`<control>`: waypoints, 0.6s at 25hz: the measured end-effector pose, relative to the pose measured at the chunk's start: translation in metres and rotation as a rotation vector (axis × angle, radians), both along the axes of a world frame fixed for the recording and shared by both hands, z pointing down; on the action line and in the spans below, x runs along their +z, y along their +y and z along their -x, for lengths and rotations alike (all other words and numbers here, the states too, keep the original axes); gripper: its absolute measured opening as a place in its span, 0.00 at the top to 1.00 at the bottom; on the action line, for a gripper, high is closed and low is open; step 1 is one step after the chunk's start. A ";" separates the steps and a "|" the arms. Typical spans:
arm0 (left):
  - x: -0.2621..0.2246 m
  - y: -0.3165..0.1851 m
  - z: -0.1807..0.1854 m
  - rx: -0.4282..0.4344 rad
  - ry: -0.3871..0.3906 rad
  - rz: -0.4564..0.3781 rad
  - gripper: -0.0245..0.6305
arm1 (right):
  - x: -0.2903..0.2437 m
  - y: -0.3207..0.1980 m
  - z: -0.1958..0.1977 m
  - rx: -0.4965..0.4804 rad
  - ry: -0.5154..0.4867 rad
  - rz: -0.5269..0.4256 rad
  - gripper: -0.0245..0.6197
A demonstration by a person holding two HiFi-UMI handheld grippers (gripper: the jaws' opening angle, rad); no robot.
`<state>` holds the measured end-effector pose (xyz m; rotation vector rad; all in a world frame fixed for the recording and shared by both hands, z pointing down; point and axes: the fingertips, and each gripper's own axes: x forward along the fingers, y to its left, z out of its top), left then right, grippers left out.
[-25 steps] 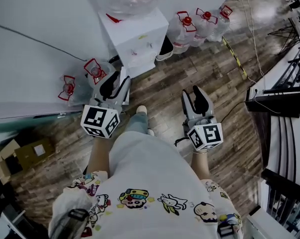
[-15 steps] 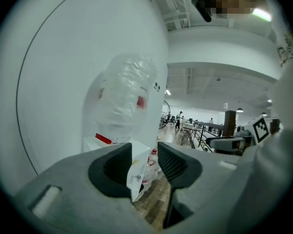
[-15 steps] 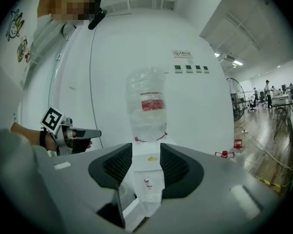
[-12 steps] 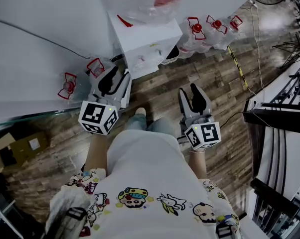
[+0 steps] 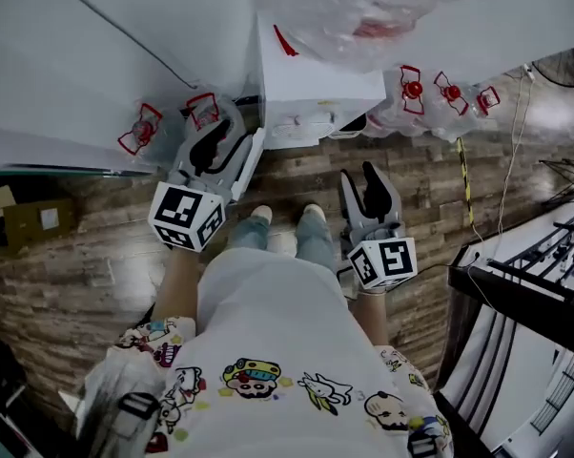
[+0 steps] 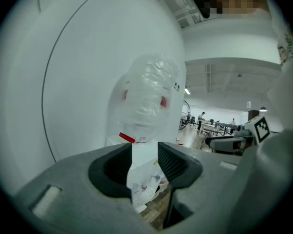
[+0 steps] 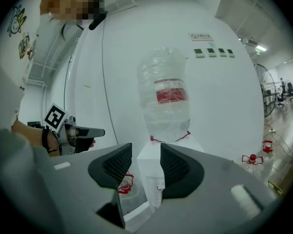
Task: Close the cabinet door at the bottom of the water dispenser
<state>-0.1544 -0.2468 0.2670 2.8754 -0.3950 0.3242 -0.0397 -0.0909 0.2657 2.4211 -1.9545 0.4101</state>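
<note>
Right hand-held gripper (image 5: 361, 176), jaws apart, faces water dispenser (image 5: 316, 89), apparently just ahead

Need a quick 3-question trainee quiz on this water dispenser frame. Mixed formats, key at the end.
1. True or false: the left claw is gripping a bottle.
2. What sits on top of the water dispenser? A) a kettle B) an upturned water bottle C) a plant
3. Fill in: the spare bottles beside it have ___ caps.
Key: 1 false; 2 B; 3 red.
</note>
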 end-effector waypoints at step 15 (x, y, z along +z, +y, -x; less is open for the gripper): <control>0.002 0.024 -0.001 -0.426 0.000 0.002 0.72 | 0.008 -0.032 -0.047 -0.452 -0.030 0.017 0.69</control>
